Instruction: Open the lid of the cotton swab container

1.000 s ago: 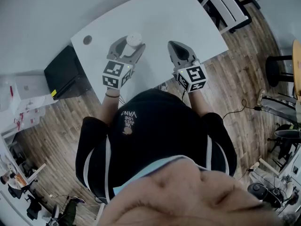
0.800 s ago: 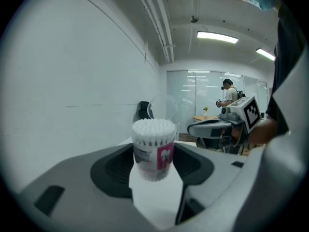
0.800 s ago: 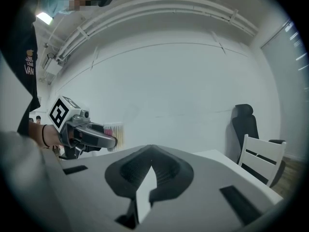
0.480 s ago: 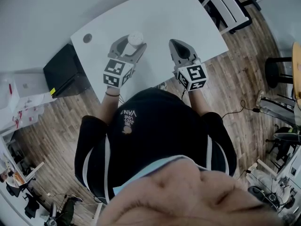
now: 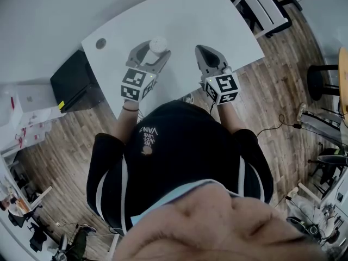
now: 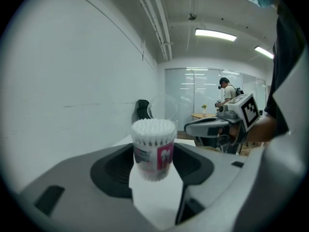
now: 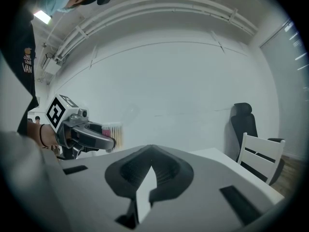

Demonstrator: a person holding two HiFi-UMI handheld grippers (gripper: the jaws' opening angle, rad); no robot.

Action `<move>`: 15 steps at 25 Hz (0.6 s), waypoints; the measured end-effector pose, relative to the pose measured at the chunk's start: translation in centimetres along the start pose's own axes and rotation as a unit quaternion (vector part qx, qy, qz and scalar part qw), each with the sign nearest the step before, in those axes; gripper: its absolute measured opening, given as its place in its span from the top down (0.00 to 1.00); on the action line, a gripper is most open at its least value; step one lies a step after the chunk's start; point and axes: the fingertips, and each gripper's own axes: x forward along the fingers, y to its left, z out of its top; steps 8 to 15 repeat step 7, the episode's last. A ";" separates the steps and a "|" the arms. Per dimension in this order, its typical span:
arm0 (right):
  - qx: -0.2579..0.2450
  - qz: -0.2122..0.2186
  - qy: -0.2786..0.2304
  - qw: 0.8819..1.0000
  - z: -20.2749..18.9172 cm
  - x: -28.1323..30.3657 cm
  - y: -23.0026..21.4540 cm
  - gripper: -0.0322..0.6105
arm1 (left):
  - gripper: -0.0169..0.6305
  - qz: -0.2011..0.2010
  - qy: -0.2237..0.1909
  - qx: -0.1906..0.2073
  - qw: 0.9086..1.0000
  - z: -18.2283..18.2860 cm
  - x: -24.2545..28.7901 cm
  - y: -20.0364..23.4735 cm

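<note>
The cotton swab container (image 5: 158, 43) is a small clear tub with a pink and white label, packed with white swabs, on the white table (image 5: 179, 20). In the left gripper view the container (image 6: 153, 149) sits between the dark pads (image 6: 113, 166), which touch its sides. Its clear round lid (image 6: 164, 108) stands flipped up behind the bare swab tips. My left gripper (image 5: 152, 48) is shut on the tub. My right gripper (image 5: 203, 51) hovers to its right, apart from it, jaws shut and empty (image 7: 148, 170). From the right gripper view the left gripper (image 7: 107, 141) shows with the tub (image 7: 114, 131) faint behind it.
A black box (image 5: 76, 83) stands on the floor left of the table. A white chair (image 5: 266, 7) is at the table's far right corner, also seen as a white chair (image 7: 260, 156) beside a black office chair (image 7: 241, 122). A round cable hole (image 5: 100, 43) marks the table's left.
</note>
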 end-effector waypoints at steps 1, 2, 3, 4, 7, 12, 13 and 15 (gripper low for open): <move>0.000 -0.001 0.000 1.000 -0.1 -0.1 0.0 0.93 | 0.58 -0.001 0.000 0.001 1.000 0.0 0.0 -0.1; 0.001 -0.001 0.000 1.000 -0.1 -0.2 0.0 0.93 | 0.58 -0.002 0.001 0.002 1.000 0.0 0.0 -0.3; 0.001 -0.002 0.000 1.000 -0.1 -0.3 -0.1 0.93 | 0.58 -0.002 0.001 0.002 1.000 0.0 0.0 -0.4; 0.001 -0.002 0.000 1.000 -0.1 -0.4 -0.1 0.93 | 0.58 -0.003 0.001 0.003 1.000 0.0 0.0 -0.5; 0.001 -0.003 -0.002 1.000 0.0 -0.4 -0.1 0.93 | 0.58 -0.005 0.002 0.004 1.000 -0.1 0.1 -0.6; 0.001 -0.003 -0.002 1.000 0.0 -0.4 -0.1 0.93 | 0.58 -0.005 0.002 0.004 1.000 -0.1 0.1 -0.6; 0.001 -0.003 -0.002 1.000 0.0 -0.4 -0.1 0.93 | 0.58 -0.005 0.002 0.004 1.000 -0.1 0.1 -0.6; 0.001 -0.003 -0.002 1.000 0.0 -0.4 -0.1 0.93 | 0.58 -0.005 0.002 0.004 1.000 -0.1 0.1 -0.6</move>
